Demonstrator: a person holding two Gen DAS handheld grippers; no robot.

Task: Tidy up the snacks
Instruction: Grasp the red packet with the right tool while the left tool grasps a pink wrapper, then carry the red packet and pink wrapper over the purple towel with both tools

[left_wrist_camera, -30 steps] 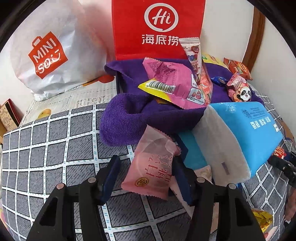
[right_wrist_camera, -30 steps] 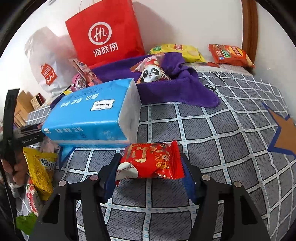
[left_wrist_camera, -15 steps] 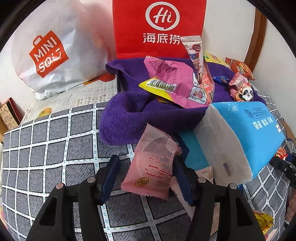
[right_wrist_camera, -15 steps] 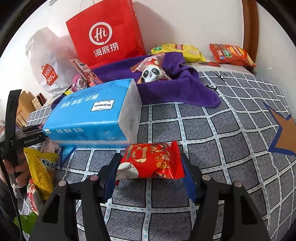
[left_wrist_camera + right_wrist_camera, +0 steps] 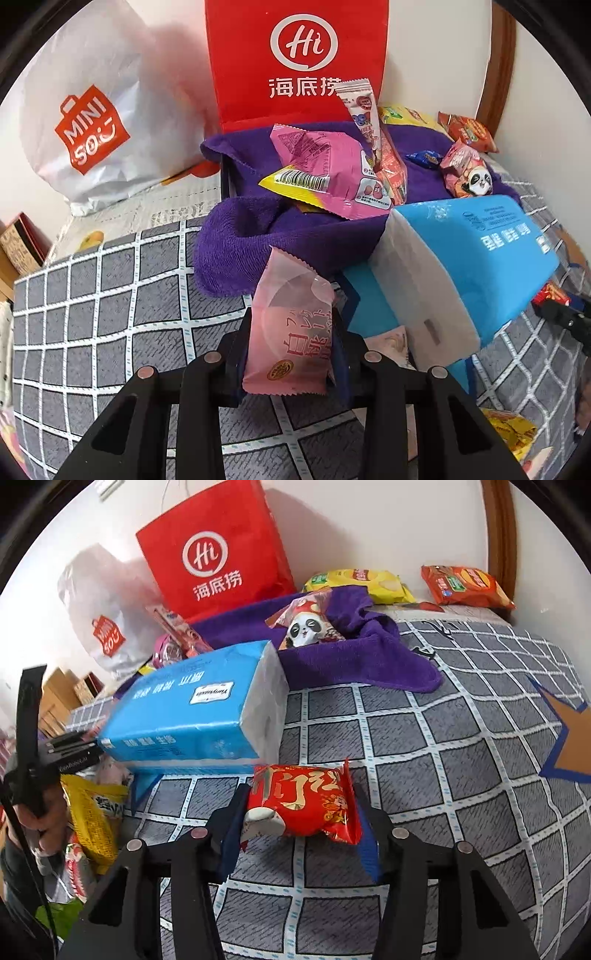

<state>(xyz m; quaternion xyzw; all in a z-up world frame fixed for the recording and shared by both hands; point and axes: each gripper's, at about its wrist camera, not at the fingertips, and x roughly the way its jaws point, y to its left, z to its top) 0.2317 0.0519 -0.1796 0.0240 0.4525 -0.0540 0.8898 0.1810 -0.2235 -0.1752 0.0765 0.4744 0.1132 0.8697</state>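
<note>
A plain white wall (image 5: 388, 528) closed off the back of the scene, with a brown wooden frame (image 5: 498, 535) running up its right side. The surface below was a bed under a grey cover (image 5: 461, 757) crossed by white grid lines. At far left, brown wooden furniture (image 5: 62, 698) stood beyond the bed's edge. Light was even and soft.

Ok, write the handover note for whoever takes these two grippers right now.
Left gripper: jaws have just been closing, now clamped on the pale pink snack packet.
Right gripper: jaws have just been closing, now clamped on the red snack packet.
Done: several snacks, the panda packet among them, lie on the purple towel.
Left: place both held packets; yellow packets beside the blue tissue pack and two chip bags by the wall remain loose.
</note>
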